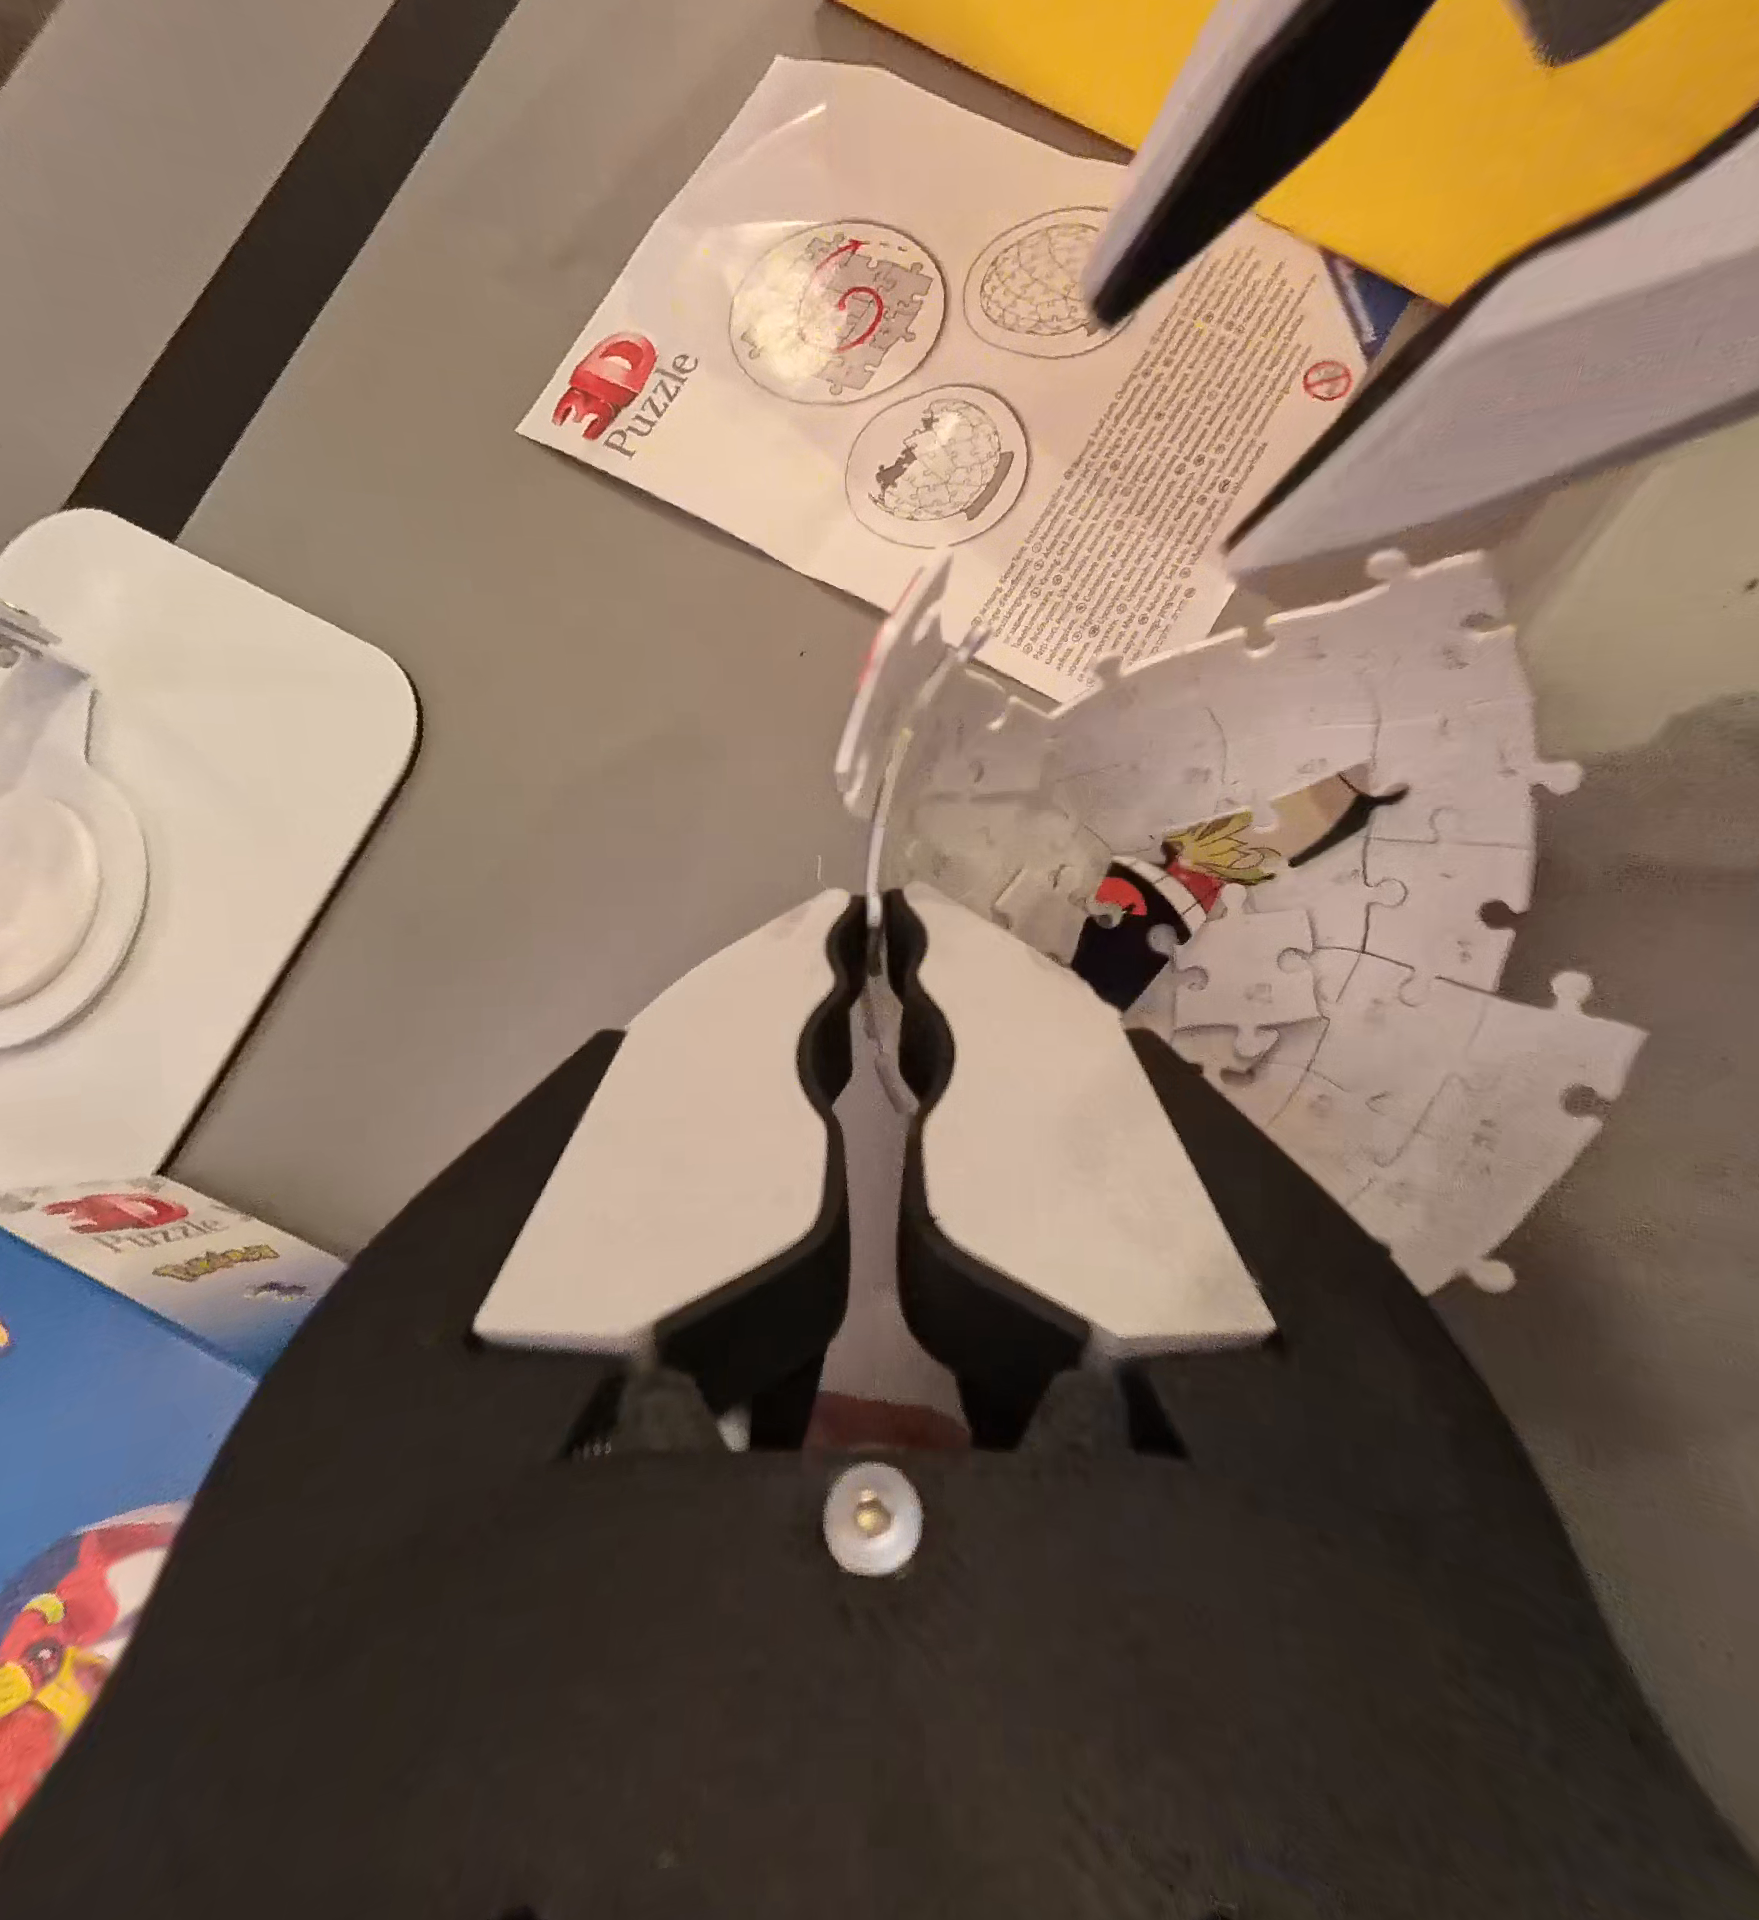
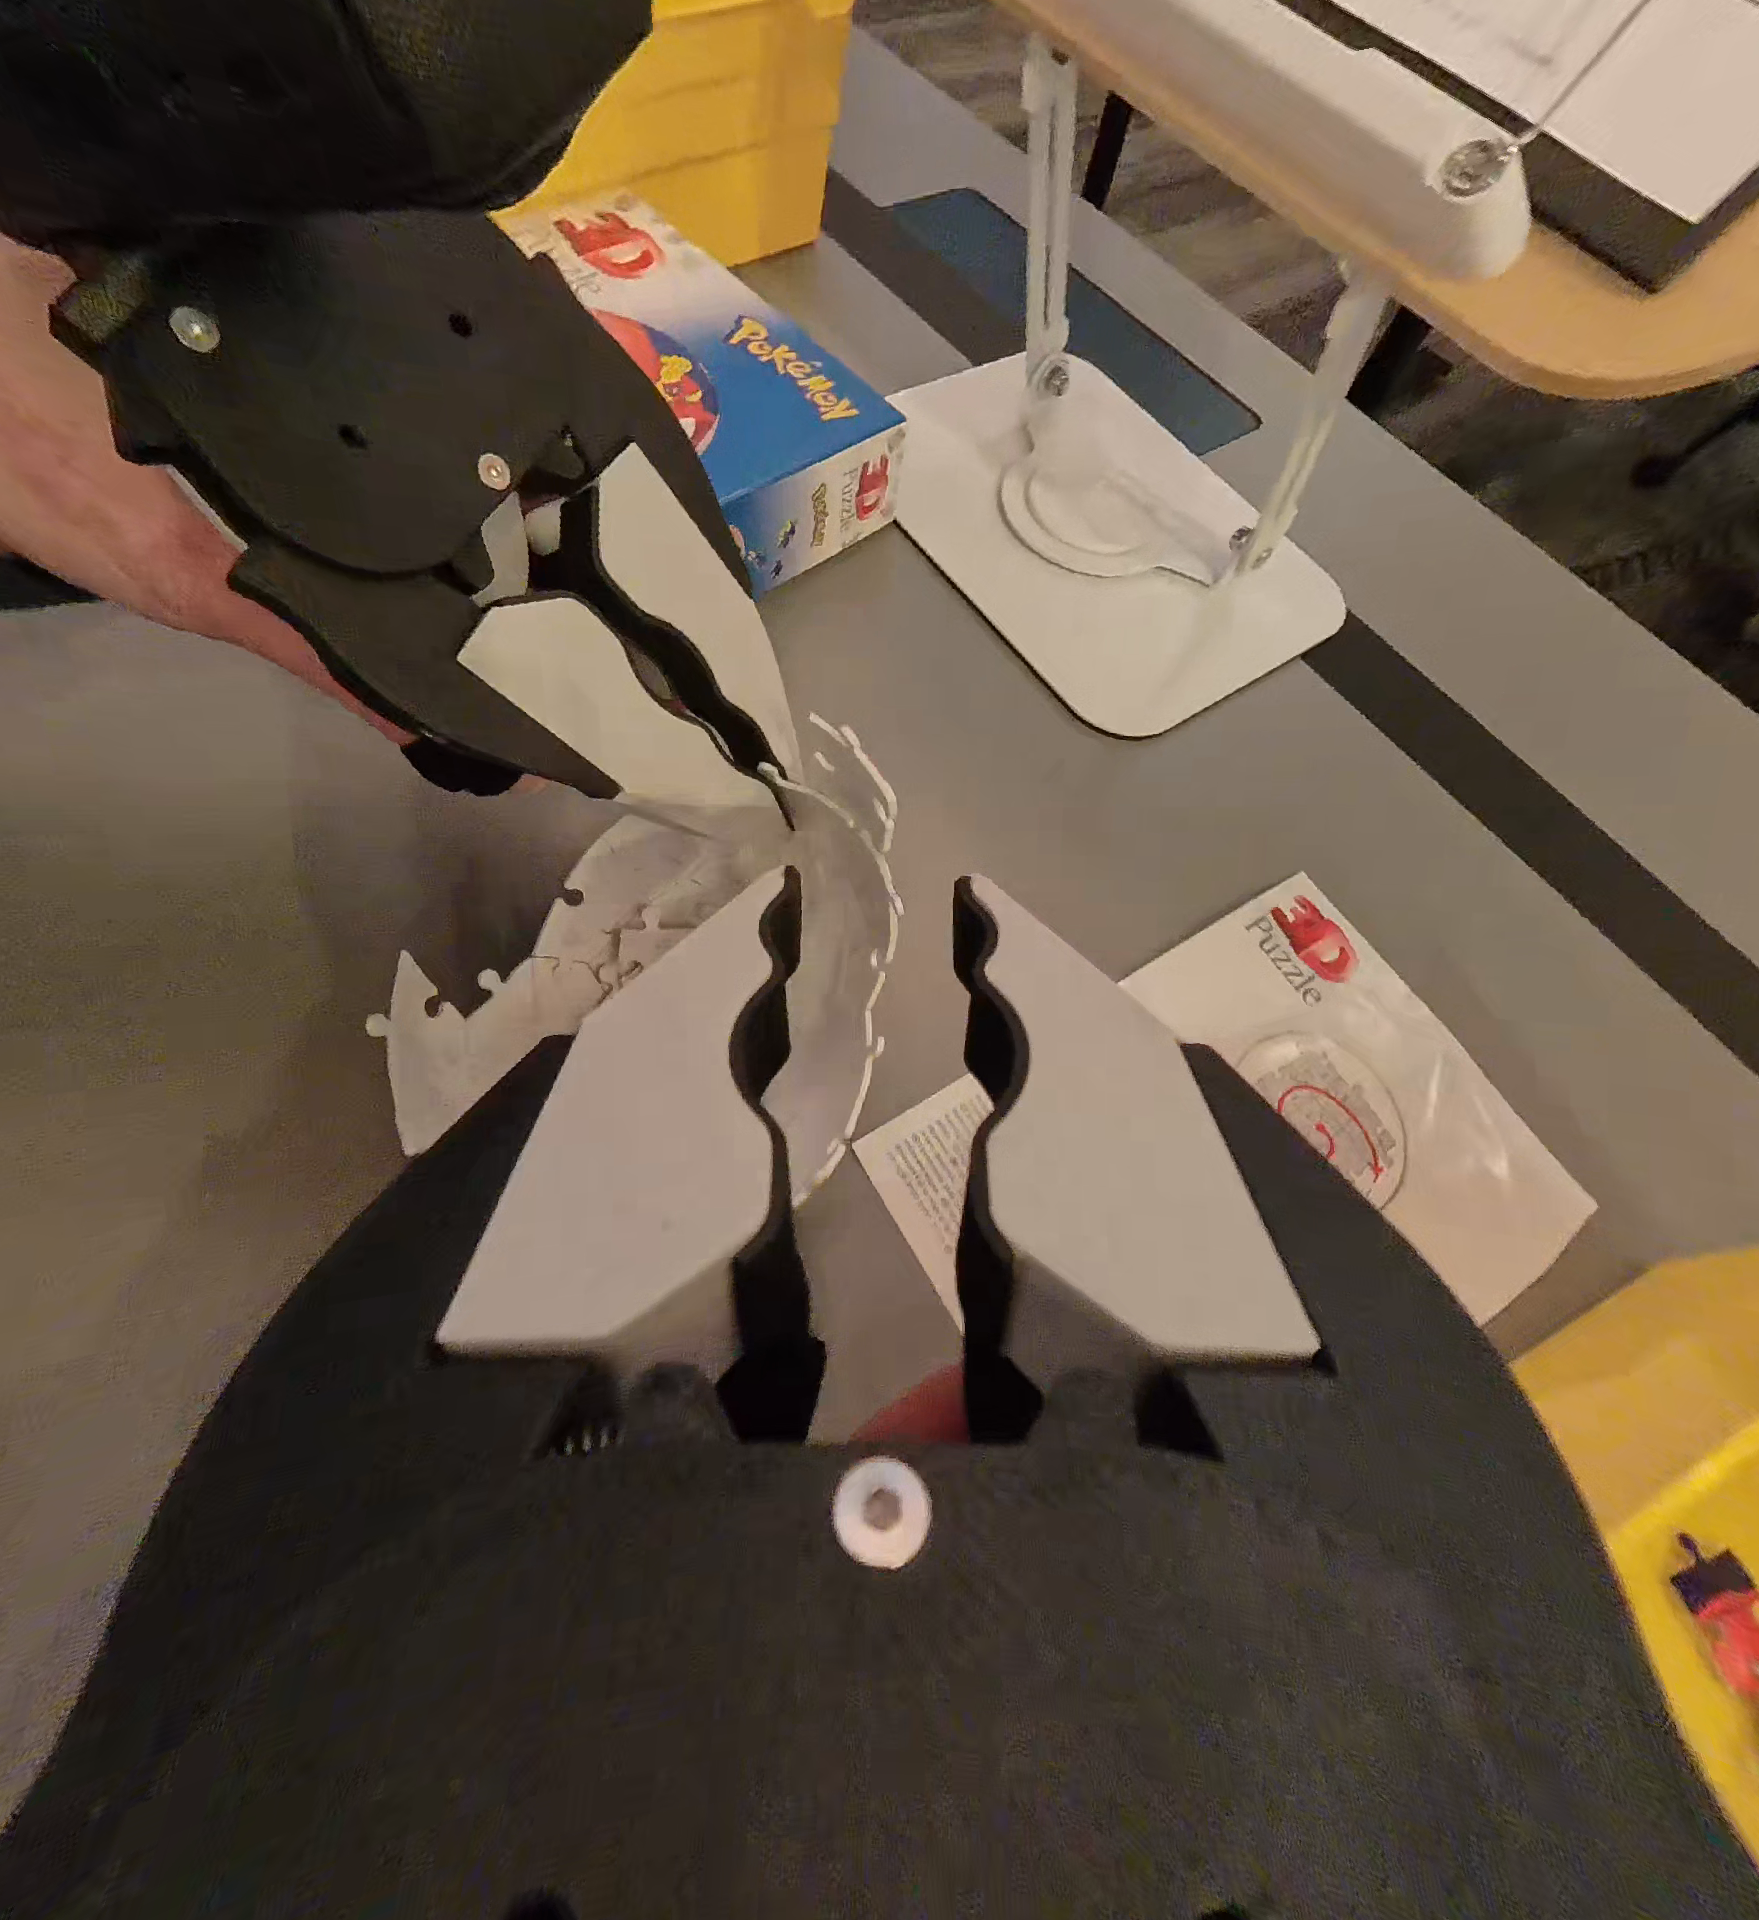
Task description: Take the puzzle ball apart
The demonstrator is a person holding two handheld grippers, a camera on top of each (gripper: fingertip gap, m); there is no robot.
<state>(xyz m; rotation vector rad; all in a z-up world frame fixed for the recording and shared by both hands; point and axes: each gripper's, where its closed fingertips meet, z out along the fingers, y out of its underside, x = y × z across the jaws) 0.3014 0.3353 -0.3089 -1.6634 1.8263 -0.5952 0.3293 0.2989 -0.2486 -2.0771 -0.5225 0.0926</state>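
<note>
Grey tabletop [image 1: 563,665] is carrying a printed white instruction leaflet [image 1: 958,416]; just beside it the half-dismantled white plastic puzzle ball [image 1: 1374,852] is being held up. Left gripper [image 1: 873,914] is pinching its rim. Right gripper [image 2: 875,894], jaws parted, is seemingly straddling the curved edge; it should clamp one piece and peel gently.
</note>
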